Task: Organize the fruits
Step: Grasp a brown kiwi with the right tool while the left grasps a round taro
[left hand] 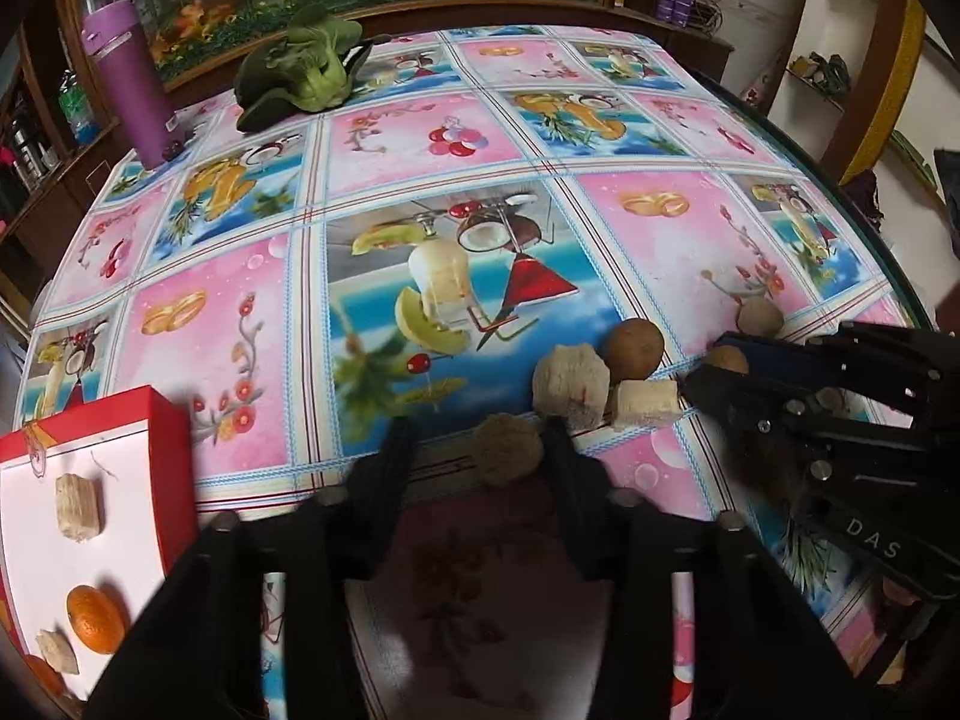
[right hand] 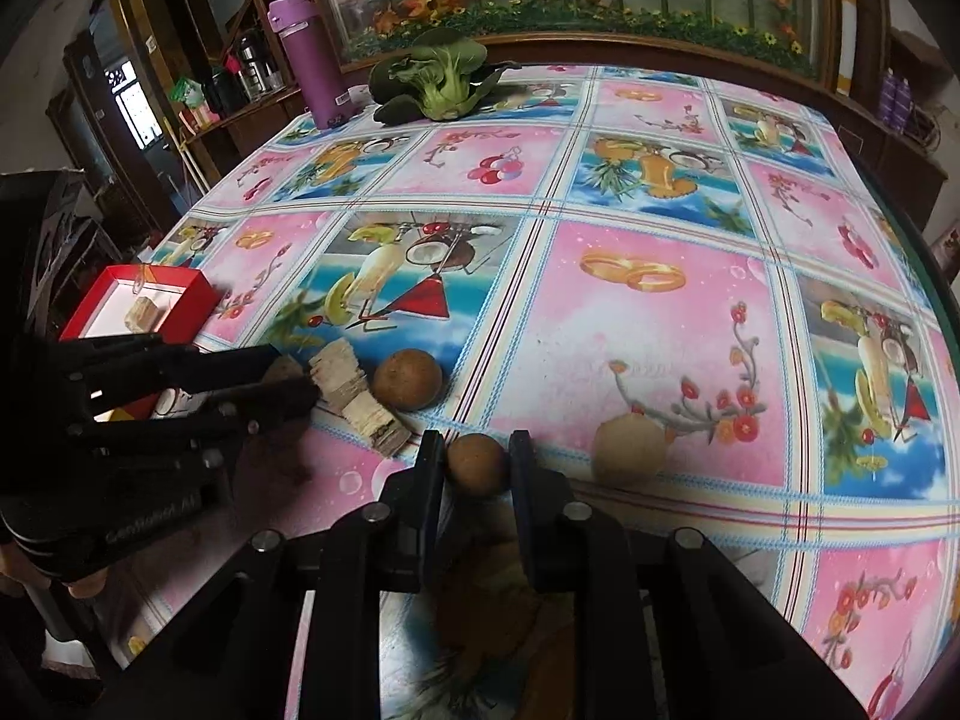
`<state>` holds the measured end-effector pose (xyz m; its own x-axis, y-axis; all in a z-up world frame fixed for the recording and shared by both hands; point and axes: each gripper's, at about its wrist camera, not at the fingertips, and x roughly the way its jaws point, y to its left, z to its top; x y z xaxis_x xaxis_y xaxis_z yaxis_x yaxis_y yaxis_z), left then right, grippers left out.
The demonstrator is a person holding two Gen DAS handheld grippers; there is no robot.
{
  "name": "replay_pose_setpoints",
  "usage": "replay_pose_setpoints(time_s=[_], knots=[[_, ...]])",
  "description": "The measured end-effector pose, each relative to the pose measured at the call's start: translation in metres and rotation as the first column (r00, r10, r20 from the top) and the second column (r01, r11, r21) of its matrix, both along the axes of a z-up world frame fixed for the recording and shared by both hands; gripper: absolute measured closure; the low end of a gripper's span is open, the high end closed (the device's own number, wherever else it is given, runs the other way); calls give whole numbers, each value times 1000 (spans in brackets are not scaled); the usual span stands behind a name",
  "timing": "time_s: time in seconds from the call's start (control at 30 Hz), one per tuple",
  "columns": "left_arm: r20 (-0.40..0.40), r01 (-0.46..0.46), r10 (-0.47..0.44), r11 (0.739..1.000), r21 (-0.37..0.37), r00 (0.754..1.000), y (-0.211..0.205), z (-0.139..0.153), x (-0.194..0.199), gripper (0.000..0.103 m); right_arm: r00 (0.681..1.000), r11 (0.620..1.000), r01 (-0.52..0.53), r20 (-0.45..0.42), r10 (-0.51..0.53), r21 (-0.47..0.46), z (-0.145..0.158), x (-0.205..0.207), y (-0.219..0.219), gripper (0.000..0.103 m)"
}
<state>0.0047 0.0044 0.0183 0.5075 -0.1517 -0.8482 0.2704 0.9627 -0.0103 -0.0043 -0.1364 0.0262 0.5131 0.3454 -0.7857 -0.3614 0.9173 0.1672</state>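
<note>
Between the right claw (right hand: 477,456) fingers sits a round brown fruit (right hand: 477,463), gripped on the desk (right hand: 630,324). Left claw (left hand: 480,450) is nearly closed about a rough tan fruit (left hand: 507,449); red box (left hand: 162,438) lies to its left, nearer it.

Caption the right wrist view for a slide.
Right gripper shut on small round brown fruit above the fruit-print tablecloth.
</note>
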Motion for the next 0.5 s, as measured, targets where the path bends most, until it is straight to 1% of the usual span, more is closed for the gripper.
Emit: replay_pose_setpoints(time_s=[0.07,0.17,0.23,0.37,0.5], knots=[[-4,-10,10,1000,-4,1000,1,1,-2,77,1000,1000,6,-9,-6,9,0,-2,-1,83],[-11,-33,33,999,-22,999,4,2,-9,77,1000,1000,7,-12,-7,14,3,-8,-1,83],[1,-44,44,999,-29,999,6,5,-16,77,1000,1000,4,-4,-4,13,8,-13,0,83],[48,-71,73,997,-42,996,14,20,-36,77,999,1000,-18,30,17,14,21,-26,9,83],[138,-118,120,993,-25,983,26,44,-62,77,996,998,-62,67,61,9,35,-40,30,83]])
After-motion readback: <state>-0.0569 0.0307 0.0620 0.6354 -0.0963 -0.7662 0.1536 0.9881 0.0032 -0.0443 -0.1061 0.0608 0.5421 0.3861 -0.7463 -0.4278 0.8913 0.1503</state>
